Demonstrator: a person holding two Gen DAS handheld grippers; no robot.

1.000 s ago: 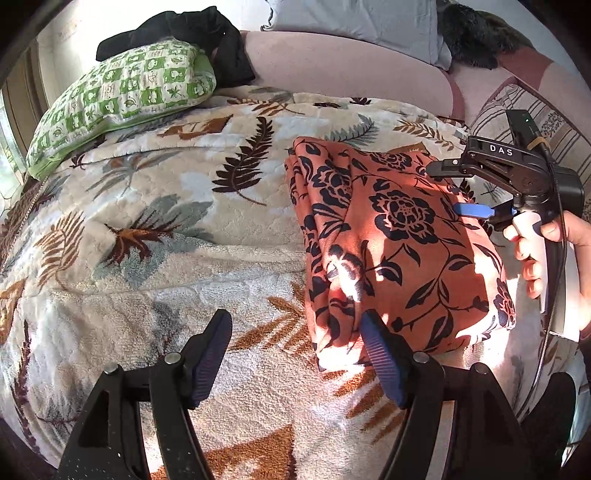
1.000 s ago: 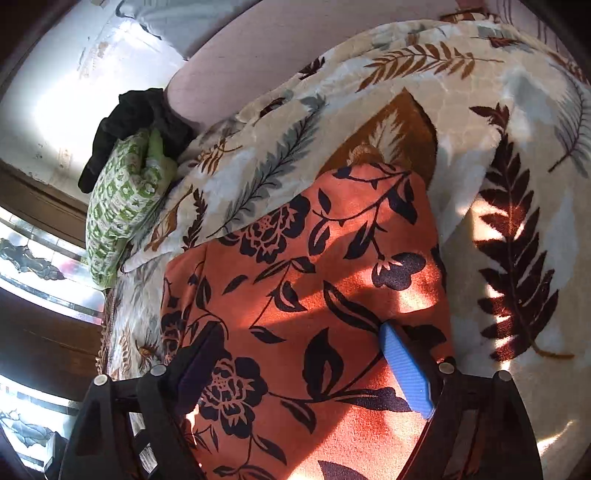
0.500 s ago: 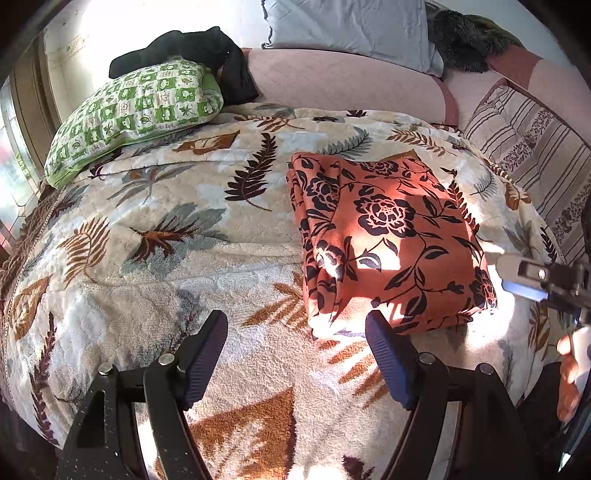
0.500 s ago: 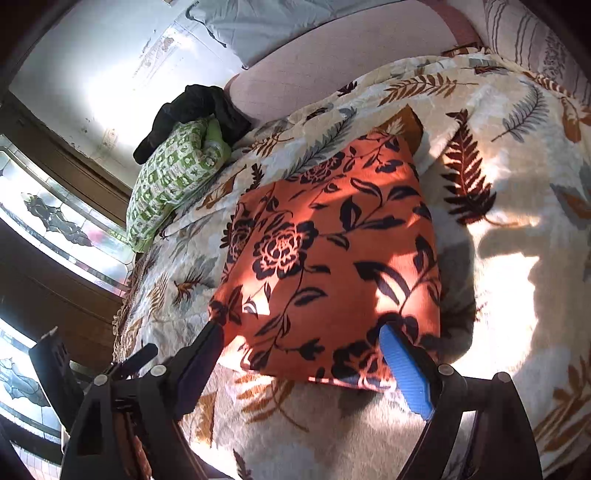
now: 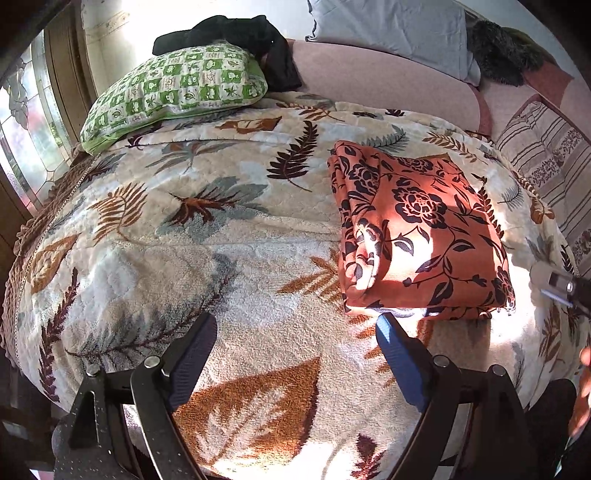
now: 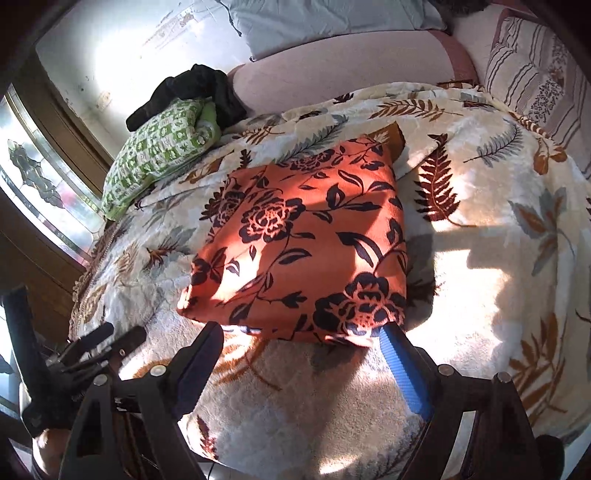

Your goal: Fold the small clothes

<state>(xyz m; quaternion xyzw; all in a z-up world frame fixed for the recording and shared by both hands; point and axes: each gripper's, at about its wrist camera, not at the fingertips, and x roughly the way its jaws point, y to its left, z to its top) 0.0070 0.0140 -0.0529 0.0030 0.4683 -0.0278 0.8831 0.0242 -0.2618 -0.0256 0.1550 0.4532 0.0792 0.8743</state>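
An orange garment with a black flower print lies folded into a flat rectangle on the leaf-patterned blanket. It also shows in the right wrist view. My left gripper is open and empty, above the blanket in front of and left of the garment. My right gripper is open and empty, just short of the garment's near edge. The right gripper's tip shows at the right edge of the left wrist view. The left gripper shows at the lower left of the right wrist view.
A green checked pillow with dark clothing on it lies at the back left. A pink headboard cushion, a grey pillow and a striped cushion line the back and right. A window is at the left.
Both grippers have pulled back from the folded garment toward the near edge of the bed. The right gripper, earlier over the garment, now sits off it. The garment stays put.
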